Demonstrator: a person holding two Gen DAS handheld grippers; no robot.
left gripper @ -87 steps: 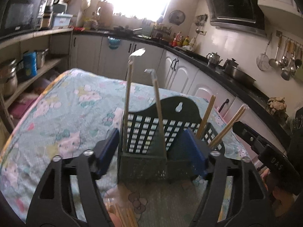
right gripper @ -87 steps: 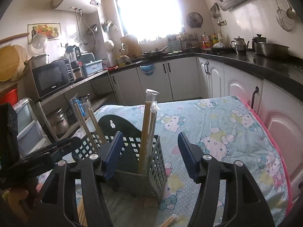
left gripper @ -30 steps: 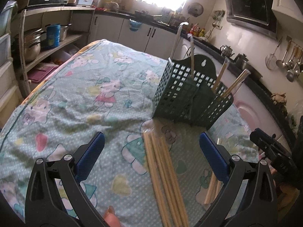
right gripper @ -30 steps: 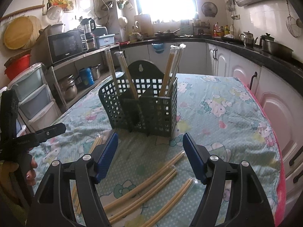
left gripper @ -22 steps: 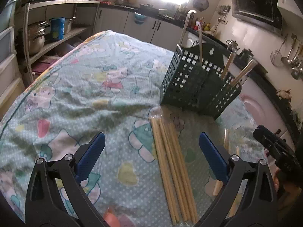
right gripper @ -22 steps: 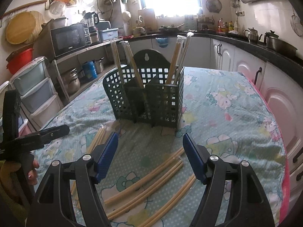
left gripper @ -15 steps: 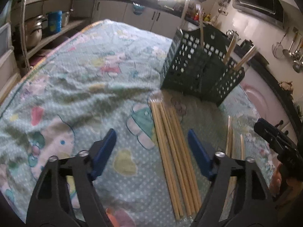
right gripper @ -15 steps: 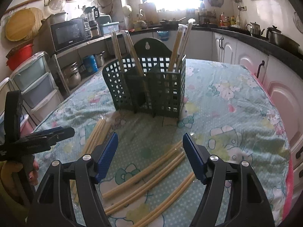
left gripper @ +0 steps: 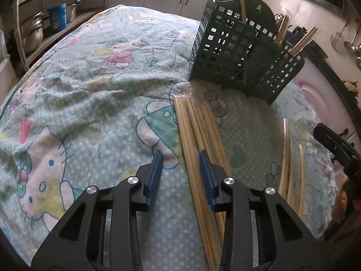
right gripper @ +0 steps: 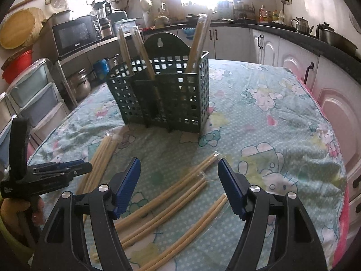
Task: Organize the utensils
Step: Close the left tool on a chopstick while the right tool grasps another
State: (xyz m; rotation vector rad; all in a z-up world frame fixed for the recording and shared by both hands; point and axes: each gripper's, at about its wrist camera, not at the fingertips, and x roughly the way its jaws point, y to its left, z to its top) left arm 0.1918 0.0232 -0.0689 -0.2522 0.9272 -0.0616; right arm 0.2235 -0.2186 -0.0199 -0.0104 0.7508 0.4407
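Observation:
A dark green slotted caddy (left gripper: 237,52) (right gripper: 162,94) stands on the cloth with wrapped chopsticks upright in it. A wrapped bundle of pale chopsticks (left gripper: 198,135) (right gripper: 99,158) lies flat in front of it. My left gripper (left gripper: 180,155) (right gripper: 88,167) hangs low over this bundle, its jaws closing. The bundle's left sticks run between the pads, which do not press on them. More wrapped chopsticks (right gripper: 162,194) (left gripper: 288,162) lie under my right gripper (right gripper: 178,160) (left gripper: 334,144), which is open and holds nothing.
A cartoon-cat tablecloth (left gripper: 90,90) covers the table. White cabinets (right gripper: 293,67) run close along the right edge. Shelves with pots (left gripper: 31,33), plastic drawers (right gripper: 33,94) and a microwave (right gripper: 76,36) stand on the left side.
My left gripper has sunk towards the flat chopstick bundle and its jaws have narrowed around the bundle's left sticks. The right gripper has dropped a little nearer the table, still open.

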